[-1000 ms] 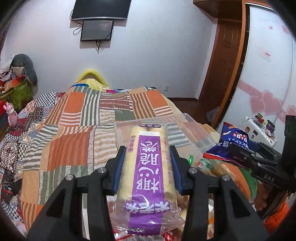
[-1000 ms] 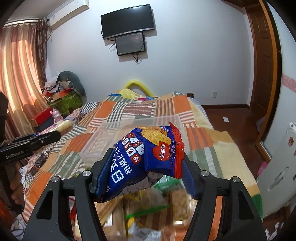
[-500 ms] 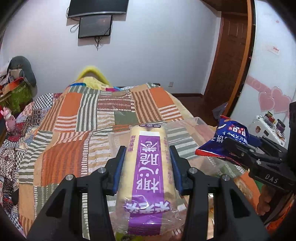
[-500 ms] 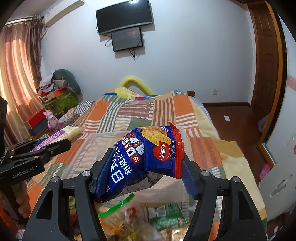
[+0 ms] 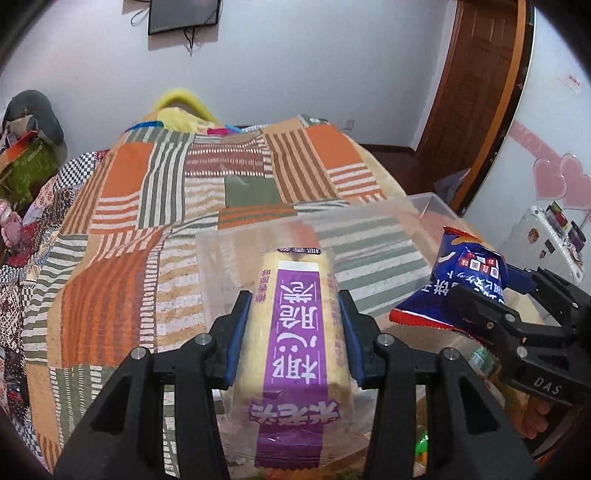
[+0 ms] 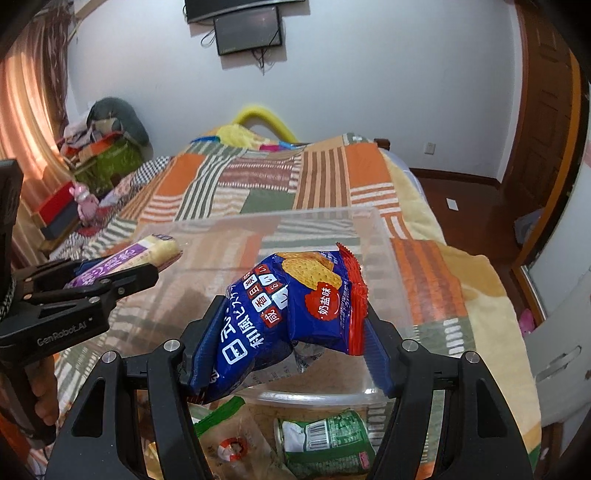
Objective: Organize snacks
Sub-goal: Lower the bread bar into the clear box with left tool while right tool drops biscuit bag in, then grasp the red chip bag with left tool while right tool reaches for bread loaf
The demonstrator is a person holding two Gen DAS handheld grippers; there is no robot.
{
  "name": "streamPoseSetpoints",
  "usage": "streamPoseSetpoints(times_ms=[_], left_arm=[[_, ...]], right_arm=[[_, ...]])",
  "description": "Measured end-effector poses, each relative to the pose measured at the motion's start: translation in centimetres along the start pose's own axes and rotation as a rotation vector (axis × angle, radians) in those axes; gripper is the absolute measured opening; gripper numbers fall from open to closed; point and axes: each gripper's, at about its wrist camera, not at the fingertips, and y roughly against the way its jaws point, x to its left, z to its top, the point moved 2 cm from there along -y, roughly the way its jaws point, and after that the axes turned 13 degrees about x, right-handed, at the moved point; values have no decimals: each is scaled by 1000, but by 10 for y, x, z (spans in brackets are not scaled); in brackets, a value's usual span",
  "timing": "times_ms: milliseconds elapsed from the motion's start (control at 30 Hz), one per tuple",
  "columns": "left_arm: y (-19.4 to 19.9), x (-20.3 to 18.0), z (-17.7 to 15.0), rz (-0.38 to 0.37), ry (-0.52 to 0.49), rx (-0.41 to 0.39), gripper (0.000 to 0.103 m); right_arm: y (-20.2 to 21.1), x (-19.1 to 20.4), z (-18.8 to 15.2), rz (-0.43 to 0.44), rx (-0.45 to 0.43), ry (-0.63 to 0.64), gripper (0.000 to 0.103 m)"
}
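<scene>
Two snack packs are off the bed, one in each of my claws. From the left wrist, my left claw point(image 5: 293, 325) pinches a long yellow pack with a purple label point(image 5: 295, 339) between its blue pads, lengthwise, its far end reaching over the near wall of a clear plastic bin point(image 5: 369, 229). The bin rests on the patchwork bedspread point(image 5: 147, 229). To the right my right claw point(image 5: 476, 314) comes in level with a blue cracker bag point(image 5: 458, 284), just beside the bin's right side. A wooden door point(image 5: 476, 81) and a wall screen point(image 5: 183, 16) stand beyond the bed.

From the right wrist, the right claw point(image 6: 286, 347) is clamped on the crumpled blue cracker bag point(image 6: 291, 314), which hangs over the near part of the clear plastic bin point(image 6: 391, 258). Below the bin's near rim lie a green packet point(image 6: 325, 443) and other wrapped snacks, partly hidden by my claw. At the left, my left claw point(image 6: 122, 277) holds the yellow pack point(image 6: 147, 254) pointing toward the bin's left wall; my fingers point(image 6: 42, 391) wrap its handle. Curtains point(image 6: 29, 92) hang at far left.
</scene>
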Motion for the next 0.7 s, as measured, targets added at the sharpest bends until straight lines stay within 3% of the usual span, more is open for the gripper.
streamPoseSetpoints(times_ms=[133, 300, 400, 700], left_arm=[[-9, 4, 0, -10, 15, 23, 45], [-3, 5, 1, -4, 7, -2, 48], [6, 4, -1, -14, 4, -15, 56], [52, 0, -12, -7, -28, -95, 61]], right_arm=[[-1, 1, 3, -4, 7, 12, 65], [5, 1, 4, -23, -6, 14, 71], [7, 3, 7, -24, -16, 22, 75], [33, 12, 3, -5, -75, 35, 79]])
